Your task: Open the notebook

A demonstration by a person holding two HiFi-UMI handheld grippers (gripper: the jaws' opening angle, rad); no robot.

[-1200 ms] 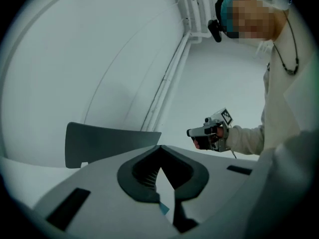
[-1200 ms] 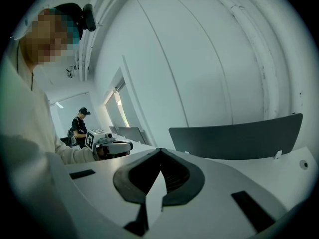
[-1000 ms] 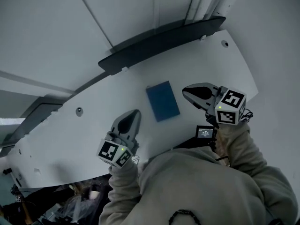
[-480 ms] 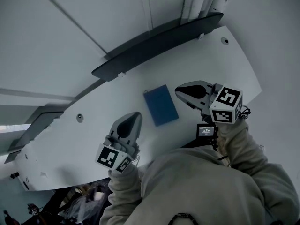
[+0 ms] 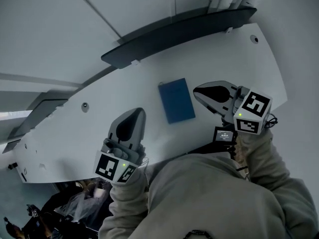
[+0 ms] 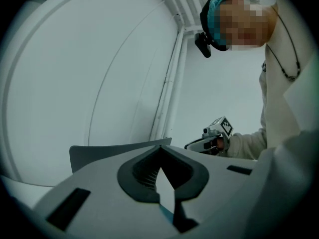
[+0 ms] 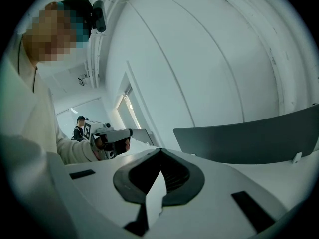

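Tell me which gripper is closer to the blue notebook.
The right gripper: its tip nearly reaches the notebook at its right edge; the left gripper hangs farther off.

Cover of notebook [image 5: 176,101], between the hand-held grippers: blue, matt, smooth. White tabletop [image 5: 99,128] below them: smooth, matt. The left hand-held gripper [image 5: 135,112] & right hand-held gripper [image 5: 198,89]: grey matt plastic, dark ribbed pads [image 6: 145,174] inside. Sleeve [image 5: 259,158]: soft cloth.

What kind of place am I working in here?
Probably an office or lab workstation: a white desk with round cable holes, a dark grey divider panel along its far edge, a closed blue notebook lying on it, and plain white walls behind.
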